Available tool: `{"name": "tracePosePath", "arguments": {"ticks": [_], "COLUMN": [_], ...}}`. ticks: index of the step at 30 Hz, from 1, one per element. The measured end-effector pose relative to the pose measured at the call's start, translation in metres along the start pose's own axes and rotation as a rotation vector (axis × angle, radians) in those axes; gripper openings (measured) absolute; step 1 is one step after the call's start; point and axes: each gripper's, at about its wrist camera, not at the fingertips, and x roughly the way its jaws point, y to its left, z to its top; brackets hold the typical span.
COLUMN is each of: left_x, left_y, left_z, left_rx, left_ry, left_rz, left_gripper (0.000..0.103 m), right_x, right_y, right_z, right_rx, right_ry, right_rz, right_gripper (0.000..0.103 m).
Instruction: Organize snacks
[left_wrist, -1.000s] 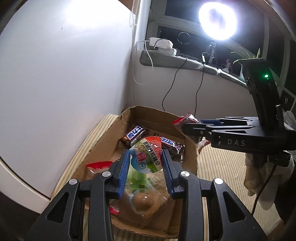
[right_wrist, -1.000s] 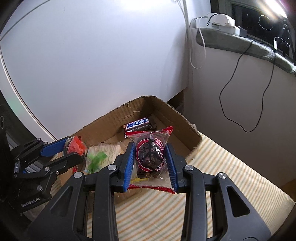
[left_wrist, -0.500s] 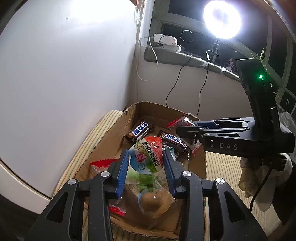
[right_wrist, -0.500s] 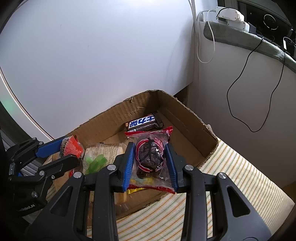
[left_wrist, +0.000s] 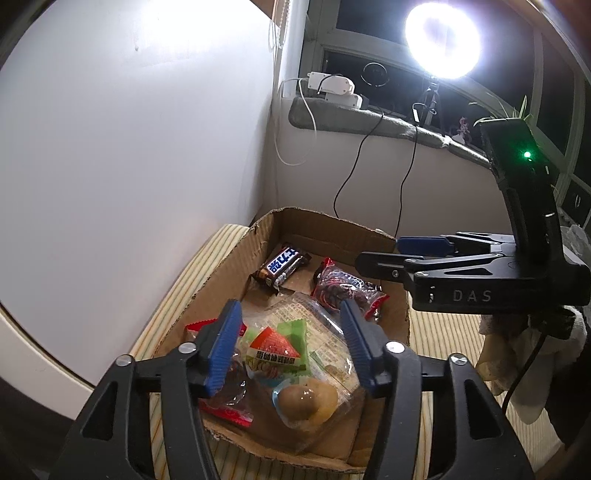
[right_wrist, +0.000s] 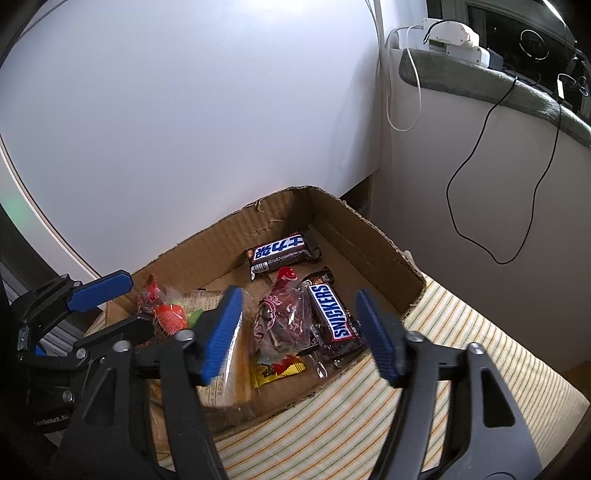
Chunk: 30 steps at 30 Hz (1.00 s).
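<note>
A shallow cardboard box (left_wrist: 325, 225) (right_wrist: 369, 229) holds several snacks. My left gripper (left_wrist: 291, 347) is open above it; a green and red packet (left_wrist: 277, 347) and a clear pack with a brown bun (left_wrist: 310, 400) lie loose in the box between its fingers. My right gripper (right_wrist: 299, 336) is open over the box; a dark red packet (right_wrist: 284, 321) (left_wrist: 343, 288) lies below it beside a Snickers bar (right_wrist: 332, 312). Another Snickers bar (right_wrist: 282, 251) (left_wrist: 284, 266) lies at the back. Each gripper shows in the other's view, the right (left_wrist: 380, 254) and the left (right_wrist: 107, 302).
The box sits on a striped cloth surface (right_wrist: 461, 332) in a corner against a white wall (left_wrist: 129, 147). A bright ring lamp (left_wrist: 443, 37) and cables hang by the window ledge (right_wrist: 498, 81). A white cloth (left_wrist: 524, 369) hangs at the right.
Both grippers have opened and let go. The green and red packet and the dark red packet dropped into the box. Both grippers have risen slightly.
</note>
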Motion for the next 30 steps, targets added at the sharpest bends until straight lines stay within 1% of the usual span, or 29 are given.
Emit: {"name": "tracePosePath", "arguments": {"ticks": [1,3,6,10,12,13,14,18,22,24,25,26,28,30], "left_x": [-0.001,-0.005,-0.01,-0.023,-0.03,-0.032,-0.036,-0.044,-0.051,-0.055,-0.058,-0.06,-0.066,-0.07], "left_y": [0.0,-0.001,-0.002,-0.008,-0.011,-0.013,-0.015,-0.024,-0.03,-0.033,-0.035,-0.036,-0.038,-0.039], "left_z": [0.0,-0.002,-0.003,-0.008,-0.011,-0.012,-0.014,-0.022,-0.03,-0.034,-0.035,-0.036,-0.038,-0.04], "left_rx": [-0.001,-0.002,-0.006,-0.003,0.001,0.002,0.002,0.005,0.018,0.02,0.023,0.024,0.025,0.024], "left_ry": [-0.001,-0.002,-0.006,-0.019,-0.028,-0.03,-0.033,-0.029,-0.027,-0.027,-0.03,-0.033,-0.041,-0.046], "left_rz": [0.003,0.009,0.014,0.026,0.032,0.034,0.039,0.055,0.074,0.08,0.081,0.084,0.093,0.098], "left_gripper": [0.056,0.057,0.062,0.063,0.066,0.068,0.068,0.071,0.071,0.072,0.072,0.072,0.078,0.08], "right_x": [-0.003,-0.009,-0.014,-0.034,-0.043,-0.049,-0.054,-0.076,-0.091,-0.099,-0.103,-0.107,-0.114,-0.119], "right_y": [0.0,0.0,-0.001,-0.002,-0.002,-0.001,-0.001,0.001,0.007,0.01,0.01,0.009,0.009,0.008], "right_z": [-0.001,-0.003,-0.007,-0.016,-0.021,-0.024,-0.027,-0.041,-0.056,-0.066,-0.069,-0.073,-0.08,-0.086], "right_rx": [0.001,0.004,0.009,0.02,0.028,0.03,0.031,0.036,0.021,0.012,0.014,0.02,0.027,0.035], "right_ry": [-0.006,-0.015,-0.023,-0.052,-0.067,-0.083,-0.096,-0.126,-0.136,-0.139,-0.144,-0.152,-0.164,-0.167], "right_rz": [-0.004,-0.008,-0.02,-0.03,-0.034,-0.044,-0.052,-0.084,-0.135,-0.153,-0.156,-0.161,-0.169,-0.182], "right_gripper": [0.074,0.075,0.075,0.076,0.082,0.088,0.089,0.089,0.089,0.092,0.097,0.1,0.1,0.101]}}
